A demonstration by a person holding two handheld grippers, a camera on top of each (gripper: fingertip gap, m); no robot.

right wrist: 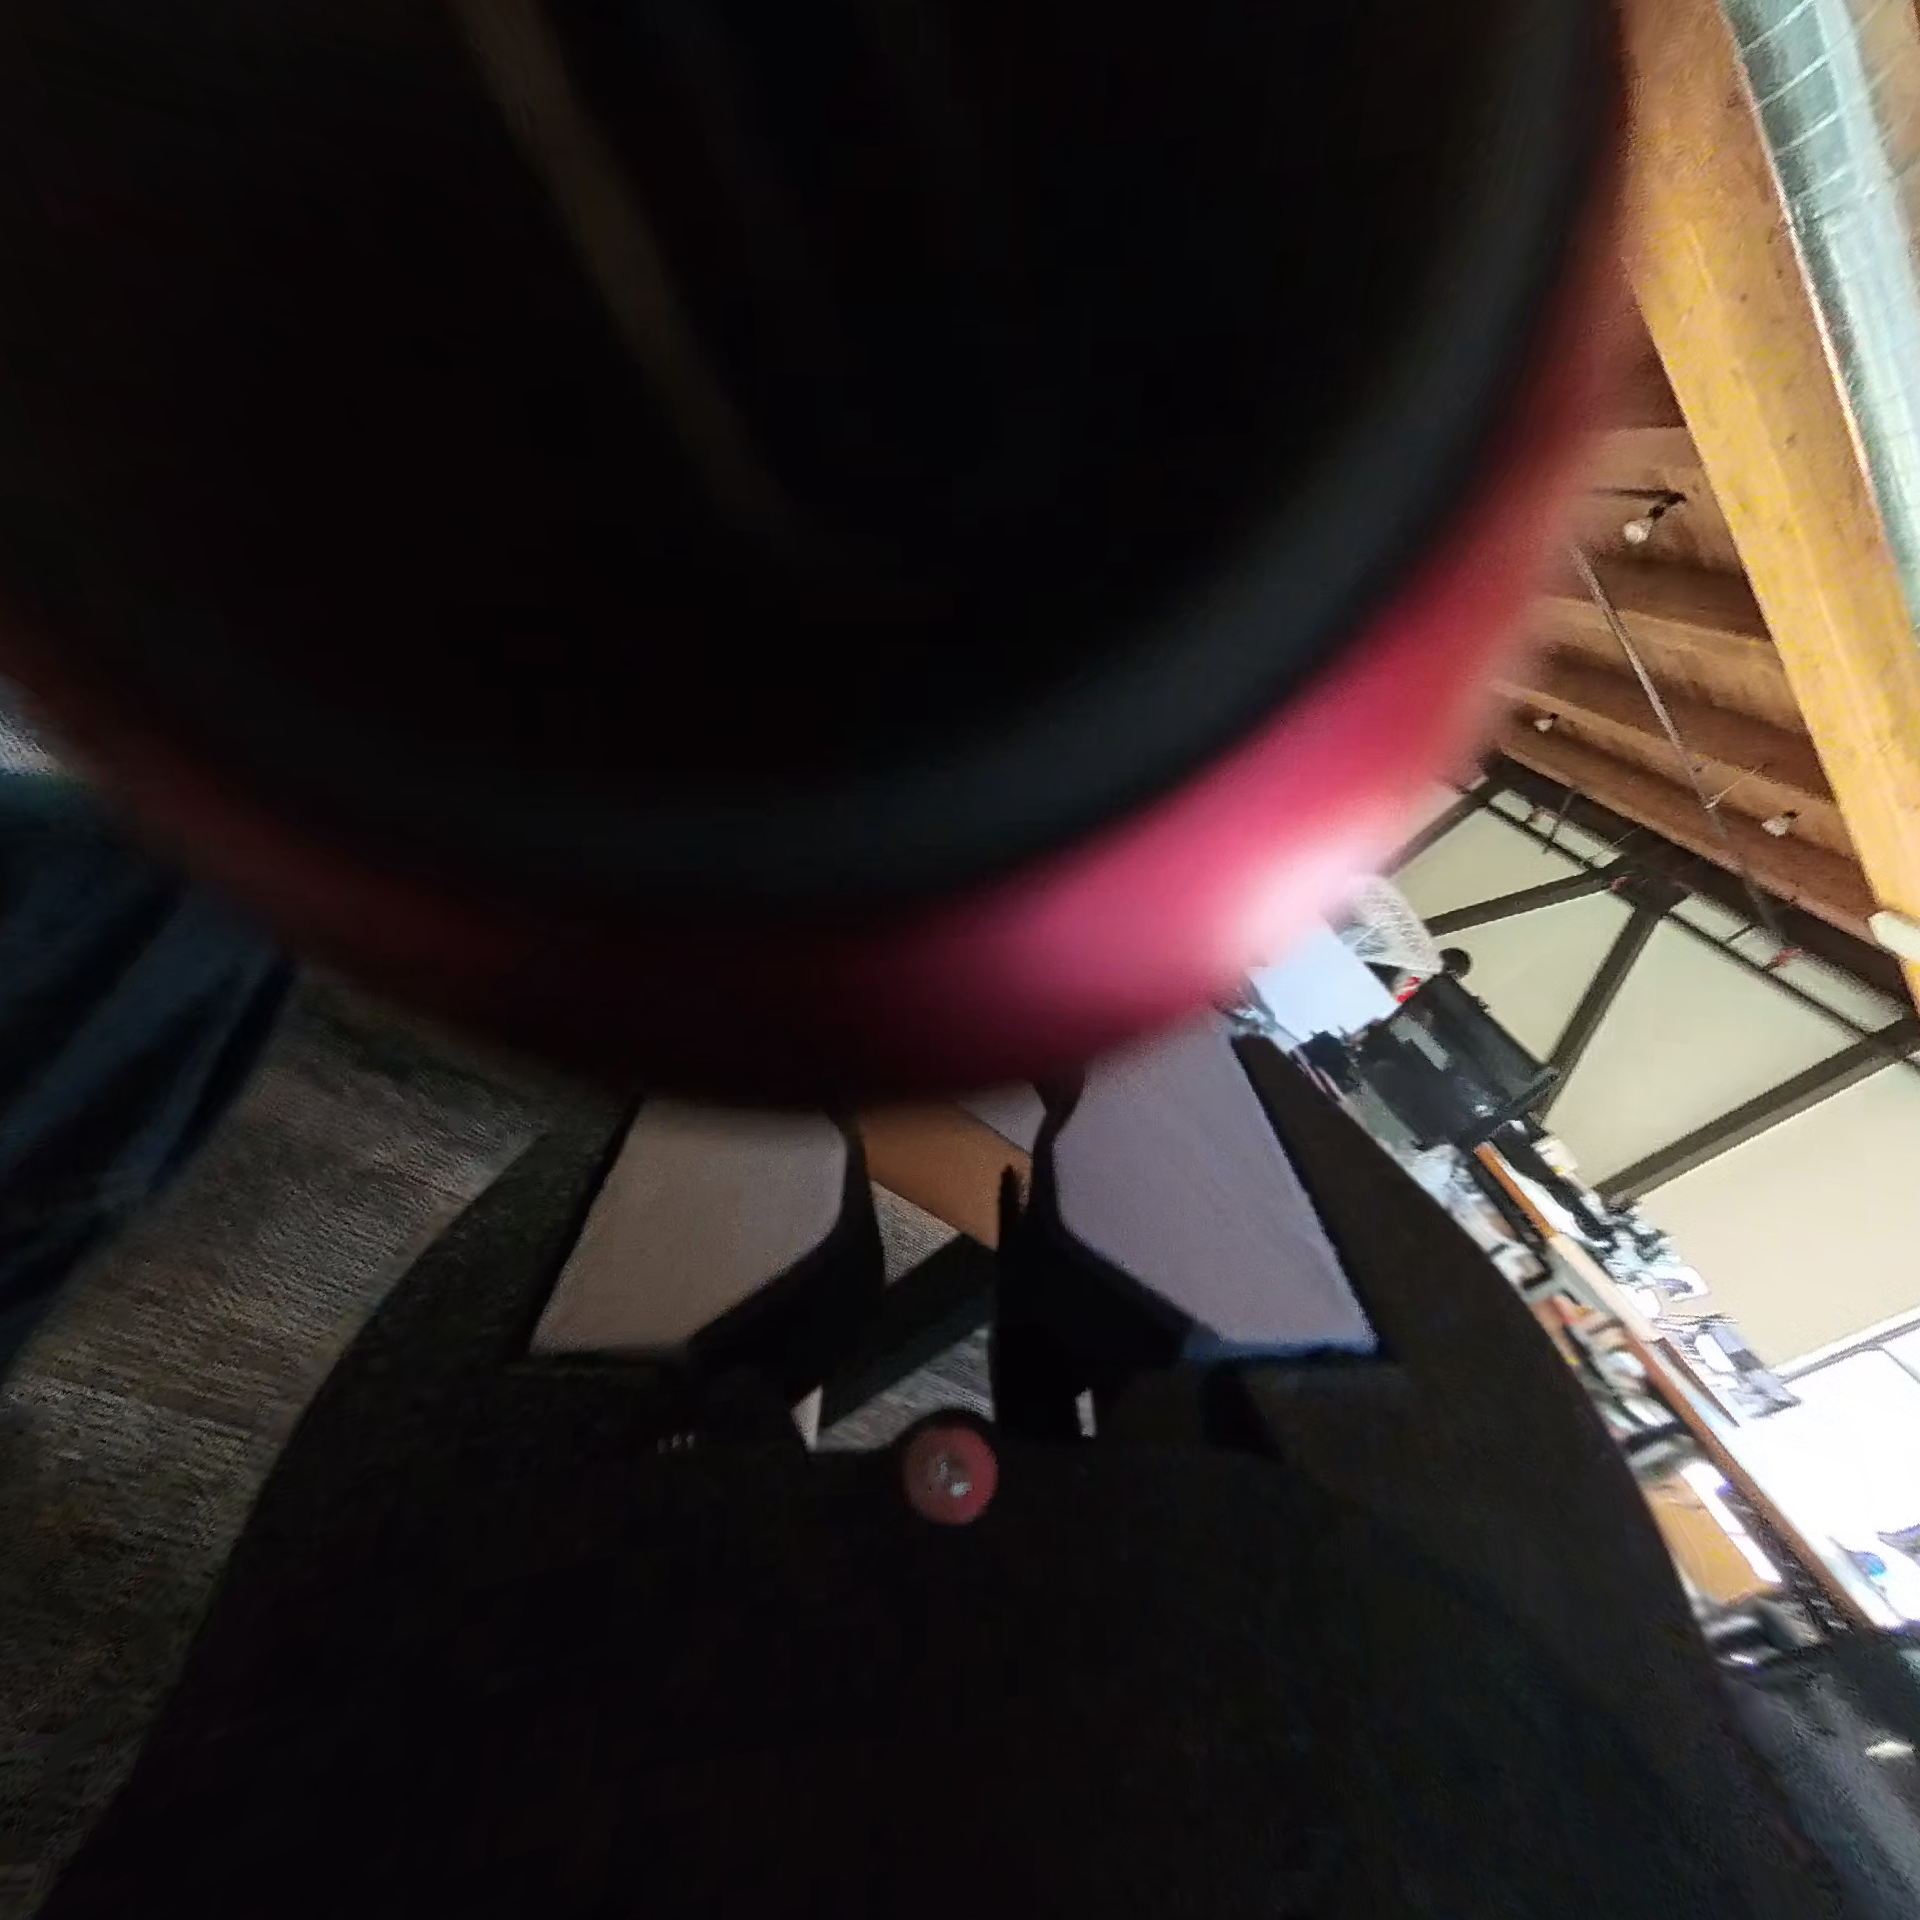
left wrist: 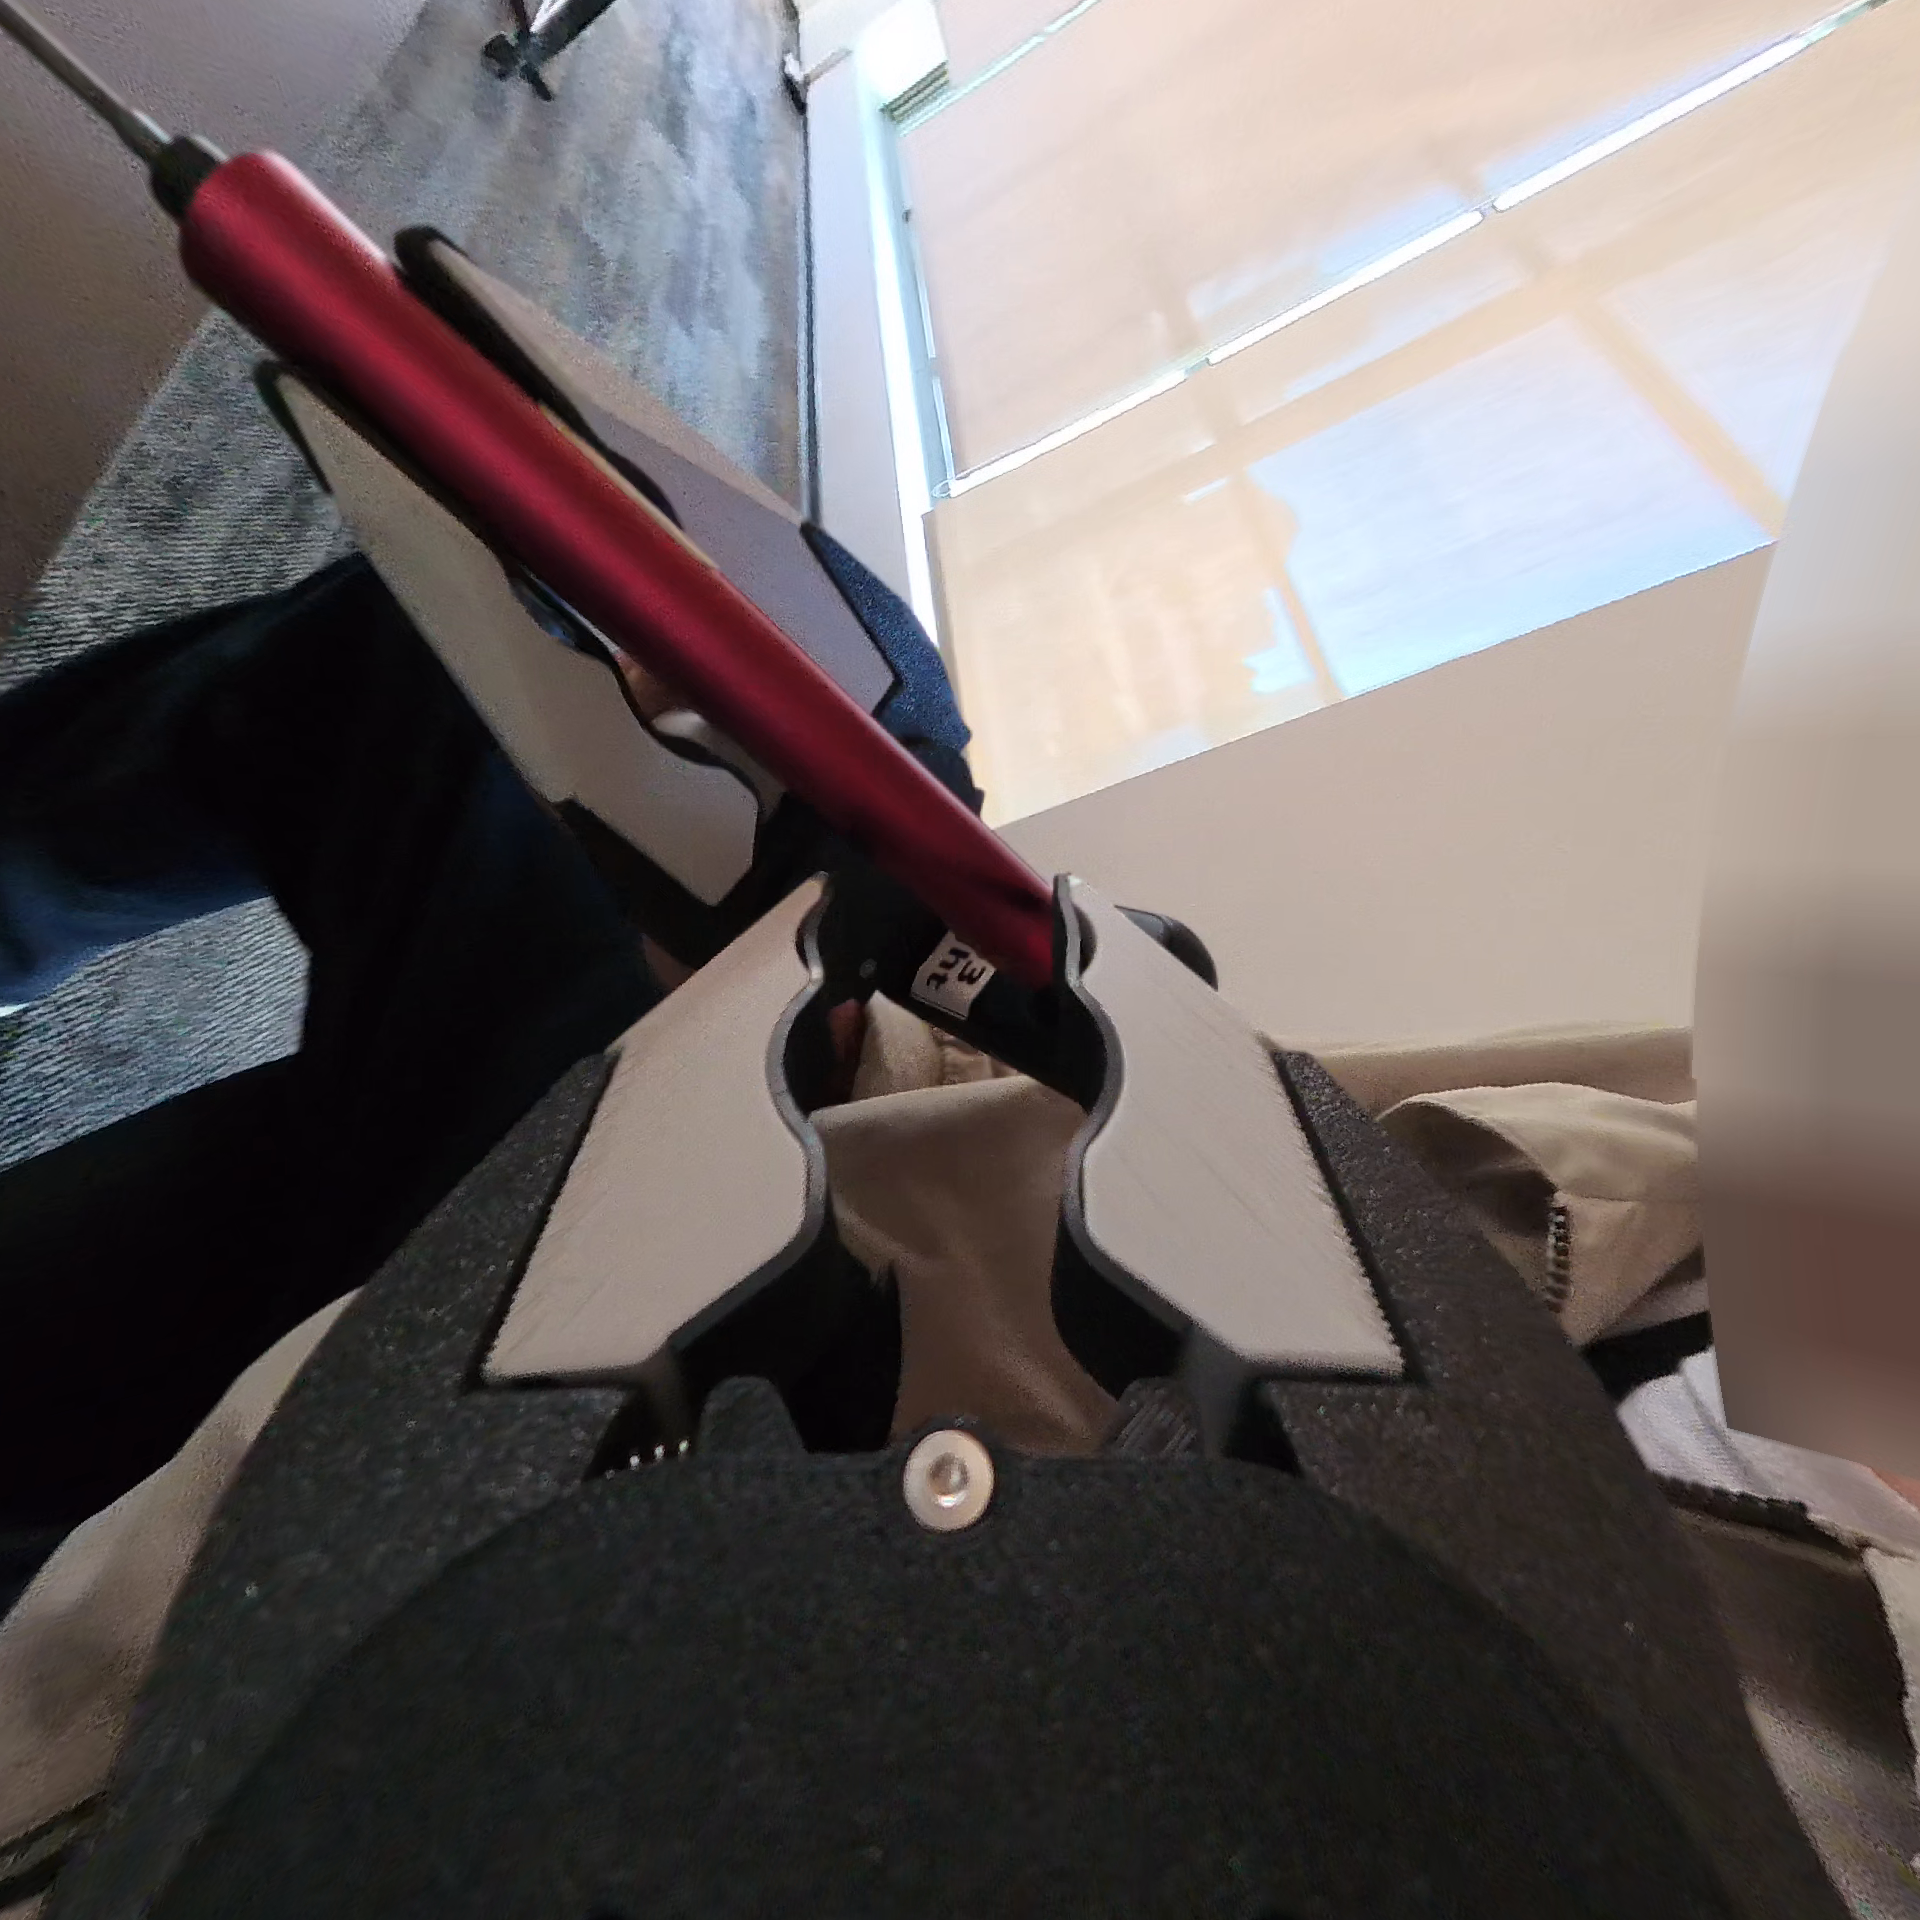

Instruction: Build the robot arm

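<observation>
A red screwdriver [left wrist: 582, 540] with a thin metal shaft [left wrist: 73, 73] runs diagonally across the left wrist view. My right gripper [left wrist: 343, 312] is shut on its red handle, with a silver finger [left wrist: 499, 623] on each side. The handle's black rear end [left wrist: 997, 997], which bears a white sticker, lies between my left gripper's [left wrist: 945, 904] fingertips, close to the right one. My left gripper's jaws stand apart. In the right wrist view the handle [right wrist: 1039, 914] is a large blurred dark and red shape close to the lens, hiding the right gripper's [right wrist: 951, 1122] fingertips.
A person's beige jacket [left wrist: 1507, 1164] and dark blue clothing [left wrist: 260, 831] are close behind the grippers. Grey carpet [left wrist: 623, 208], a window with blinds [left wrist: 1351, 364] and a white panel [left wrist: 1403, 883] lie beyond. Wooden ceiling beams [right wrist: 1714, 416] and cluttered desks [right wrist: 1558, 1195] show at right. There is about 12 cm between the tips of the two grippers.
</observation>
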